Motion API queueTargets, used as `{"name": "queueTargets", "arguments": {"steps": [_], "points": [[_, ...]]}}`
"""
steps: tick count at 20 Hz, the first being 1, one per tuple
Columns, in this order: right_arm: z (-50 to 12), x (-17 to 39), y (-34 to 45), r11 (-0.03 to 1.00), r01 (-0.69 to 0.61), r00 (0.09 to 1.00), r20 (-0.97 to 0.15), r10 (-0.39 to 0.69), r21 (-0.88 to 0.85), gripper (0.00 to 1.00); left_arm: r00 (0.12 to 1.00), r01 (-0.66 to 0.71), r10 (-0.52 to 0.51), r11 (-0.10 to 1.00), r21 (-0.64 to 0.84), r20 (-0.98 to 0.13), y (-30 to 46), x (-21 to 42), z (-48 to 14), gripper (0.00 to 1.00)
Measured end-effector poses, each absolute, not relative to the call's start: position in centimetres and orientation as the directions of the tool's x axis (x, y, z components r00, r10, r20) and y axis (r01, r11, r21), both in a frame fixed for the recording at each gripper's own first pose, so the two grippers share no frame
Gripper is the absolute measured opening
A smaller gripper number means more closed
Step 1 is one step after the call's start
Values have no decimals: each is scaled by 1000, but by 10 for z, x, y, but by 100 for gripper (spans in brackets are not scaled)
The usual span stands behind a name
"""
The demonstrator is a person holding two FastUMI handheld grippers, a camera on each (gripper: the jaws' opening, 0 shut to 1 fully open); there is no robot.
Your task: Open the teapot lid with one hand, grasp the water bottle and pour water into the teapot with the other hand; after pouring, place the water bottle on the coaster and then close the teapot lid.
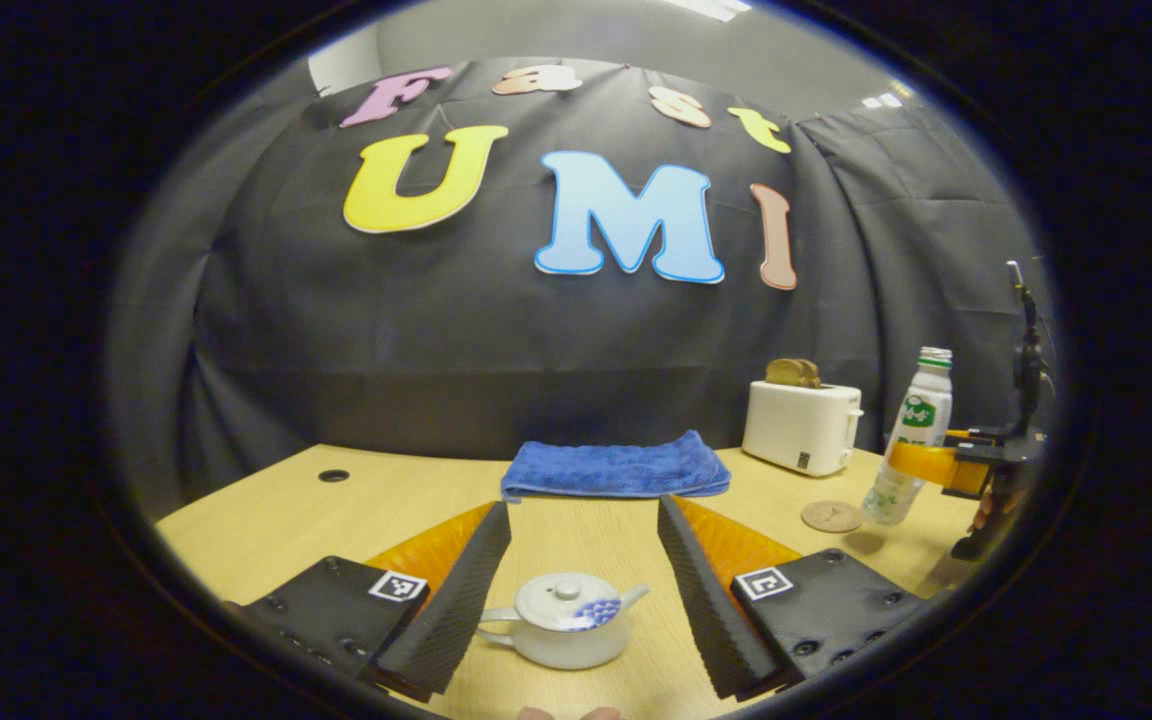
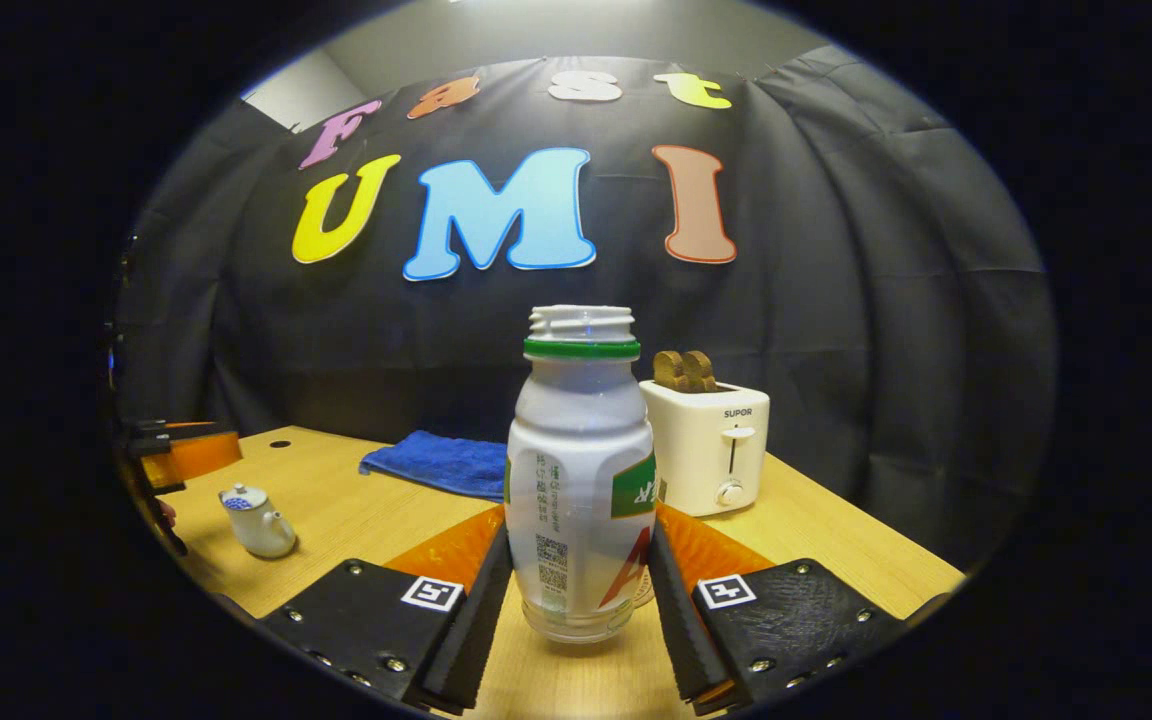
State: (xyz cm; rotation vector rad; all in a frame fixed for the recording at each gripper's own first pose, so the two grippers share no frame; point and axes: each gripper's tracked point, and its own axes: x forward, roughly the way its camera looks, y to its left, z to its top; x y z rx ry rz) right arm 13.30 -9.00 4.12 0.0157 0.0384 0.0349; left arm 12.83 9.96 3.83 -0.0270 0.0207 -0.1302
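right tool clamps water bottle; teapot between left tool.

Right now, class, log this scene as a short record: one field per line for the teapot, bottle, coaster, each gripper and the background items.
teapot: white teapot on the wooden table, lid on
water bottle: water bottle upright, uncapped, between the right gripper's fingers
coaster: round coaster on the table beside the bottle
left gripper: left gripper open, fingers either side of the teapot, not touching
right gripper: right gripper shut on the bottle
background: blue towel; toaster holding toast
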Motion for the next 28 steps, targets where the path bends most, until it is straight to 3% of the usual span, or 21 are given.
{"name": "queueTargets", "arguments": {"steps": [3, 6, 13, 21, 24, 26, 28], "points": [[37, 156, -101, 994, -32, 997, -62, 38, 102, 71, 988, 145, -145, 989, 9, 61, 94, 108, 65, 99], [36, 177, -115, 999, 16, 998, -57, -15, 28, 70, 980, 166, -168, 986, 29, 104, 86, 97, 76, 99], [6, 214, -104, 999, 4, 991, -136, -9, -35, 70, 984, 173, -171, 984, -40, 48, 100, 96, 58, 100], [5, 216, -101, 999, -13, 991, -135, 8, -38, 70, 988, 153, -151, 987, -49, 31, 106, 99, 51, 100], [2, 217, -106, 997, 12, 989, -149, -23, -74, 78, 987, 158, -156, 987, -35, 34, 102, 95, 53, 100], [9, 212, -105, 998, 8, 991, -136, -17, -65, 99, 986, 162, -161, 986, -31, 43, 100, 93, 57, 100], [19, 209, -104, 999, 14, 994, -109, -20, -52, 99, 986, 162, -161, 986, -30, 45, 98, 92, 58, 100]]}}
